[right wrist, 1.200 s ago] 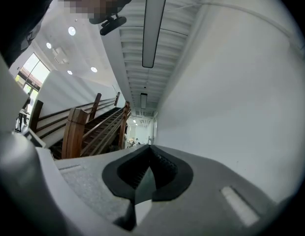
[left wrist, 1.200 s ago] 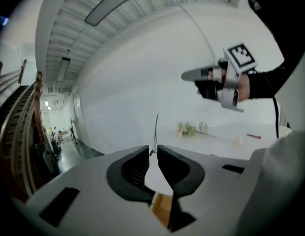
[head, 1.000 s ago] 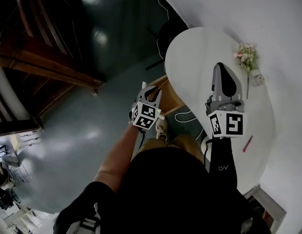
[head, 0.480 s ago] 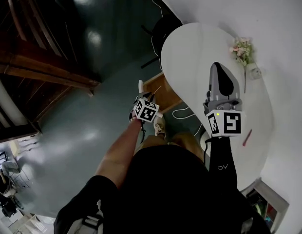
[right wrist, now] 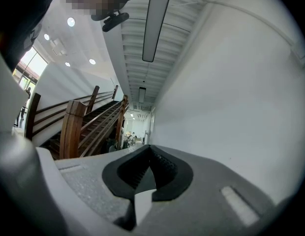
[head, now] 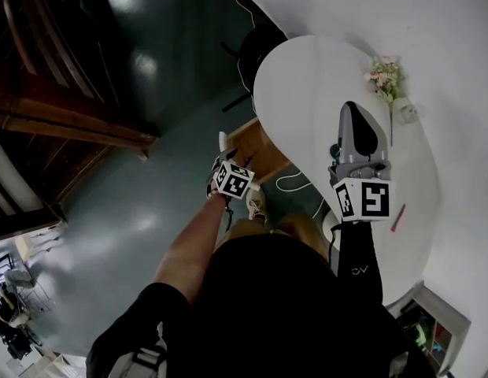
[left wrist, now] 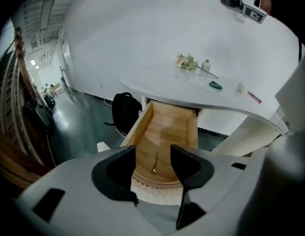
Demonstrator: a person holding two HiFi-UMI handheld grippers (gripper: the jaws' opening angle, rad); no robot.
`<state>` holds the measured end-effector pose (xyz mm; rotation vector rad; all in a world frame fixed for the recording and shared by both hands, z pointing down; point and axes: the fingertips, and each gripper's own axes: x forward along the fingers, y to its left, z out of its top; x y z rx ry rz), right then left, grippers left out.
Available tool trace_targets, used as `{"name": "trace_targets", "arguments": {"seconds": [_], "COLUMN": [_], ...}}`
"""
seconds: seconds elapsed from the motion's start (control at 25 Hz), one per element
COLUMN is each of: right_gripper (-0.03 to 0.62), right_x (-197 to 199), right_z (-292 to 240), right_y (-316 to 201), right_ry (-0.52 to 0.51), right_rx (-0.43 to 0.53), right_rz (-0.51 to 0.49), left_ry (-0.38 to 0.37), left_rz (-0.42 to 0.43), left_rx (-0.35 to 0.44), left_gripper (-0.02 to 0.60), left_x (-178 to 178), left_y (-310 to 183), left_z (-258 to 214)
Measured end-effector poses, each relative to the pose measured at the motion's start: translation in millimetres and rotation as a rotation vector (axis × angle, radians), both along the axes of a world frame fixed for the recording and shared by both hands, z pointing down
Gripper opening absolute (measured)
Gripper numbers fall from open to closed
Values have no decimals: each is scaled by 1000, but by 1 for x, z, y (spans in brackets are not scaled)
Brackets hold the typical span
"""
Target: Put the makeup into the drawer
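Over the open wooden drawer, the left gripper is hanging with its jaws just spreading wide, nothing pinched. A thin makeup stick is lying loose on the drawer floor near the front edge. Right of the drawer, the right gripper is hovering above the white table, jaws pressed together, empty.

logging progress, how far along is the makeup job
Done: drawer open, one thin stick lying in it. In hand: nothing; the left gripper has just been opening above that stick, empty, and the right gripper is shut, empty. Left: green piece, white piece and red pencil on the table.
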<state>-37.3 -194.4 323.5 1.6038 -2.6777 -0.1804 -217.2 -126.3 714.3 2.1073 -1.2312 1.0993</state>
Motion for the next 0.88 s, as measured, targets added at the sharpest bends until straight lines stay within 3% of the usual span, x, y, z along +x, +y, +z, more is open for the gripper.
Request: {"name": "trace_targets", "arguments": {"seconds": [0.16,0.24,0.56,0.76,0.88], "right_gripper": [5,5,5,5,5], "right_x": [2,4,41,75,89], "right_z": [1,1,-18,-37,-39], "right_y": [1,3,16,23,27], "right_ry": [-3,-6,-16,-22,-41], "right_rx": [1,1,39,96,97], "right_rz": [9,22,92,123,133], "left_ry": [32,72,216,333,393], "left_rz": [11,11,132,155,203], "left_rx": [31,102,549,890,1004], "left_gripper": [221,221,221,221,221], "left_x": [3,6,55,86,110], "left_y": [-8,-21,-80,-68,-58], "left_z": [-11,-38,-242,-384,-432]}}
